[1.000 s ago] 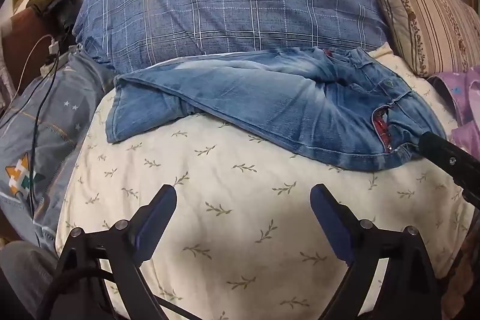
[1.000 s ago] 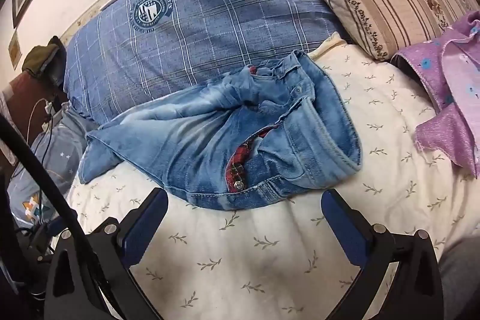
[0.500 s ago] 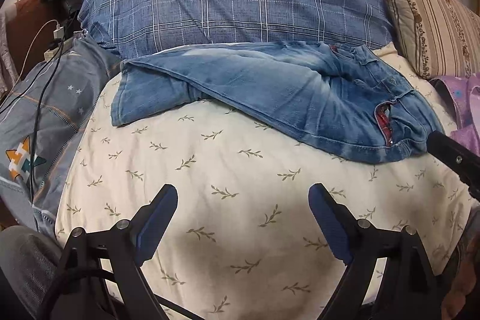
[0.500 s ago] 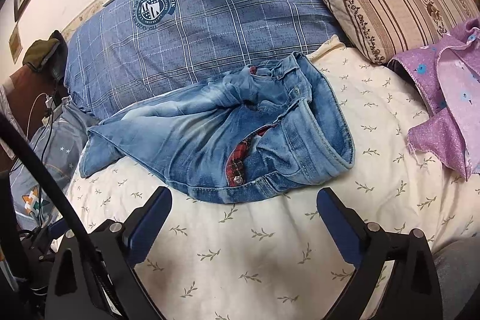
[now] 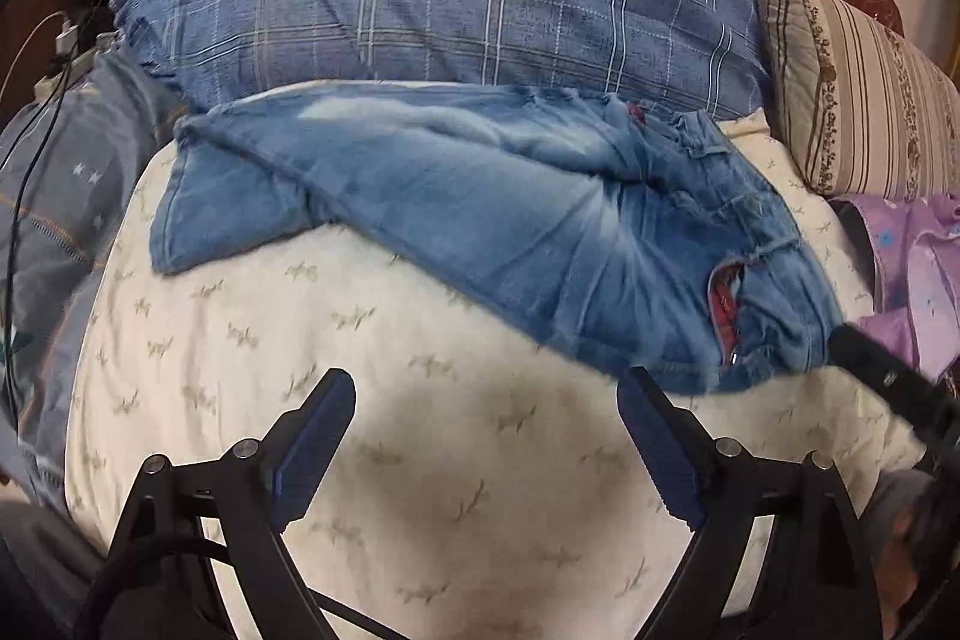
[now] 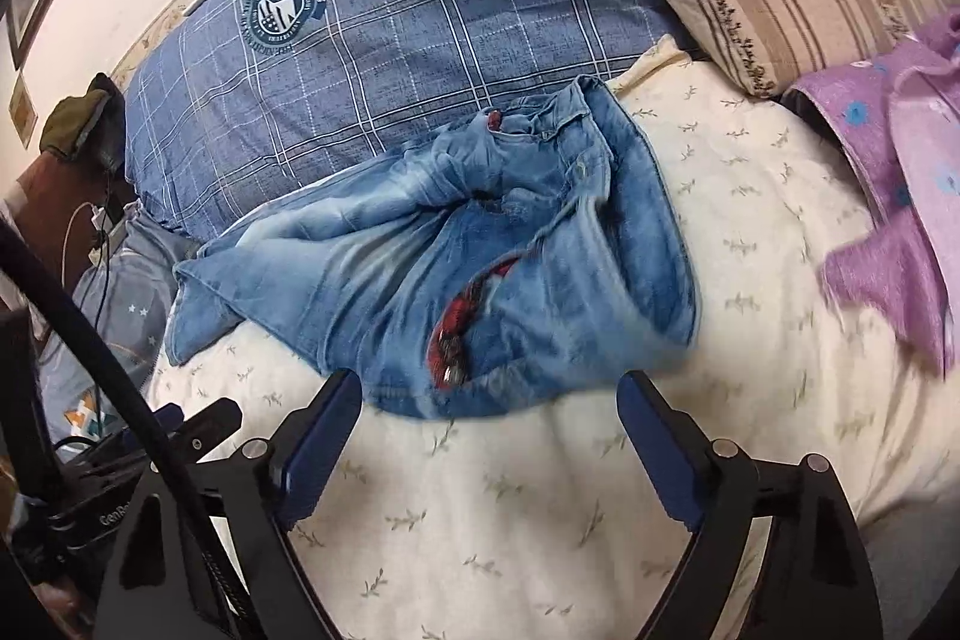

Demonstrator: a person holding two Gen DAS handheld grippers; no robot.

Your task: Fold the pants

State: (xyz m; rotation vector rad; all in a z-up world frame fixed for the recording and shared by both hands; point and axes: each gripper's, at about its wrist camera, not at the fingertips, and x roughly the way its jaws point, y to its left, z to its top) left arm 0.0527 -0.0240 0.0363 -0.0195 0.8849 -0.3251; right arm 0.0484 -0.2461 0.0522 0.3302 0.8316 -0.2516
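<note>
Across bed (image 6: 540,520), closer now to jeans (image 6: 480,268) at frame centre, both left gripper (image 5: 486,436) and right gripper (image 6: 489,436) empty, jaws apart, nearing first grasp.

The left gripper (image 5: 485,385) is a black frame of angular struts carrying two flat, dark-blue finger pads (image 5: 312,442), with round silver screw heads on the linkage joints and a black cable looping below. The right gripper (image 6: 489,388) has the same build (blue pads, silver screws, black arms), a thick black cable crossing its left side, and partly readable white lettering, "GenRo", on the body in the right wrist view.
</note>
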